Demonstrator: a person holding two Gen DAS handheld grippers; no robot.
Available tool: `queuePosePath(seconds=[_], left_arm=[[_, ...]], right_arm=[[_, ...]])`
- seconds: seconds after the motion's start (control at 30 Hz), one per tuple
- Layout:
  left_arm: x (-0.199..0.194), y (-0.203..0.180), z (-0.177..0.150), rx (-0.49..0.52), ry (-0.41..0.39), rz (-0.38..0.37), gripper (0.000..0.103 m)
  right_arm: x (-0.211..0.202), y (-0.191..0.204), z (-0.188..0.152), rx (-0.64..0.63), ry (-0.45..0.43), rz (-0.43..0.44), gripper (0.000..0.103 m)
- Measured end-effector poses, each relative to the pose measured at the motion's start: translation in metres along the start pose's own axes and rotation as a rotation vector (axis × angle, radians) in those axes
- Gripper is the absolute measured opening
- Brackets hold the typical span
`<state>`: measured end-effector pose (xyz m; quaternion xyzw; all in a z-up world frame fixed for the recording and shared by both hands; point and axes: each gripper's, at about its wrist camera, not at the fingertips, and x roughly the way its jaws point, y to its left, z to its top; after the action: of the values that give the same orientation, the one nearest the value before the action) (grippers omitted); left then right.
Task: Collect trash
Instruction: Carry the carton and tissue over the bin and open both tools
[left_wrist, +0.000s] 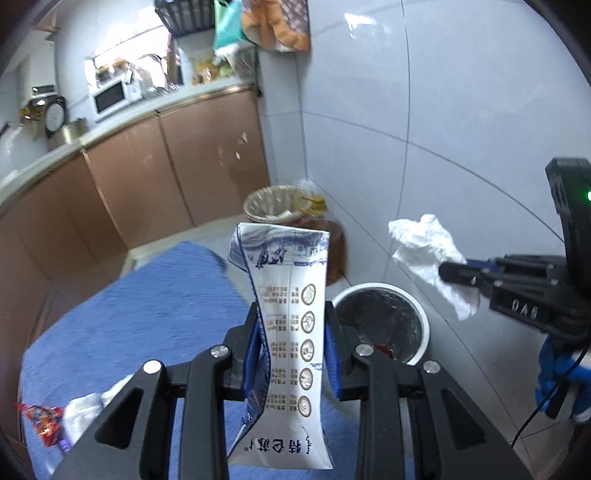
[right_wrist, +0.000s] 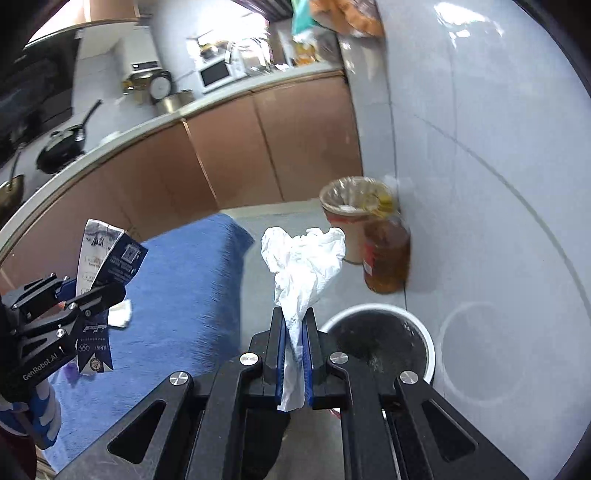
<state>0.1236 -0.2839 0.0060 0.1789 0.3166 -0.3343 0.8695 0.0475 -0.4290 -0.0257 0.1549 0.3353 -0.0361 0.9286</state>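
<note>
At the lower centre of the left wrist view, the left hand-held gripper (left_wrist: 291, 347) is clamped on a flattened milk carton (left_wrist: 286, 332), white with blue print; the carton stands up between the jaws and reaches past the middle of the frame. At the lower centre of the right wrist view, the right hand-held gripper (right_wrist: 295, 354) is pinched nearly closed on a crumpled white tissue (right_wrist: 301, 266), which billows out above the blue pads. Each piece is gripped low with most of it sticking forward, probably so it falls free once the jaws part.

Just right of centre and low in both views sits a white-rimmed trash bin (left_wrist: 421, 314) with a dark liner, on the floor below the grippers. Both tools tilt downward and forward toward it, side by side, the right one entering the left view from the right edge. Judging by this, both pieces are being brought to the bin and not yet released.

At lower left, a blue-covered tabletop (left_wrist: 147, 314) carries more rubbish: a red snack wrapper (left_wrist: 40, 424) and another white wad (left_wrist: 86, 406). Behind the bin, against the tiled wall, stand a lined basket (left_wrist: 271, 205) and an amber bottle (right_wrist: 386, 254)
</note>
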Motion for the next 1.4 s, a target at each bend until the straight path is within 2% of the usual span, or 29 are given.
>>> queuePosePath(seconds=[0.33, 0.47, 0.73, 0.8, 0.83, 0.9, 0.97, 1.07, 1.2, 1.4], left_arm=[[0.116, -0.028, 0.020, -0.075, 0.161, -0.175, 0.029], [0.155, -0.043, 0.027, -0.103, 0.197, -0.228, 0.029], [0.201, -0.060, 0.031, -0.168, 0.239, -0.265, 0.029], [0.208, -0.061, 0.031, -0.189, 0.253, -0.282, 0.035], [0.209, -0.061, 0.030, -0.198, 0.257, -0.289, 0.037], [0.207, -0.059, 0.029, -0.215, 0.249, -0.295, 0.047], [0.203, -0.058, 0.030, -0.223, 0.237, -0.294, 0.048], [0.191, -0.054, 0.030, -0.217, 0.211, -0.273, 0.048], [0.152, -0.045, 0.030, -0.201, 0.143, -0.206, 0.048], [0.089, -0.021, 0.022, -0.167, 0.047, -0.042, 0.048]], right_arm=[[0.062, -0.054, -0.018, 0.120, 0.114, -0.087, 0.011], [0.082, -0.070, -0.023, 0.139, 0.143, -0.129, 0.011], [0.109, -0.088, -0.029, 0.139, 0.167, -0.215, 0.011], [0.112, -0.093, -0.032, 0.146, 0.174, -0.231, 0.013], [0.113, -0.095, -0.033, 0.151, 0.178, -0.234, 0.015], [0.111, -0.098, -0.035, 0.160, 0.182, -0.248, 0.029], [0.110, -0.099, -0.036, 0.163, 0.182, -0.257, 0.036], [0.103, -0.097, -0.038, 0.165, 0.176, -0.263, 0.036], [0.086, -0.084, -0.032, 0.164, 0.145, -0.243, 0.037], [0.054, -0.046, -0.010, 0.100, 0.072, -0.182, 0.040]])
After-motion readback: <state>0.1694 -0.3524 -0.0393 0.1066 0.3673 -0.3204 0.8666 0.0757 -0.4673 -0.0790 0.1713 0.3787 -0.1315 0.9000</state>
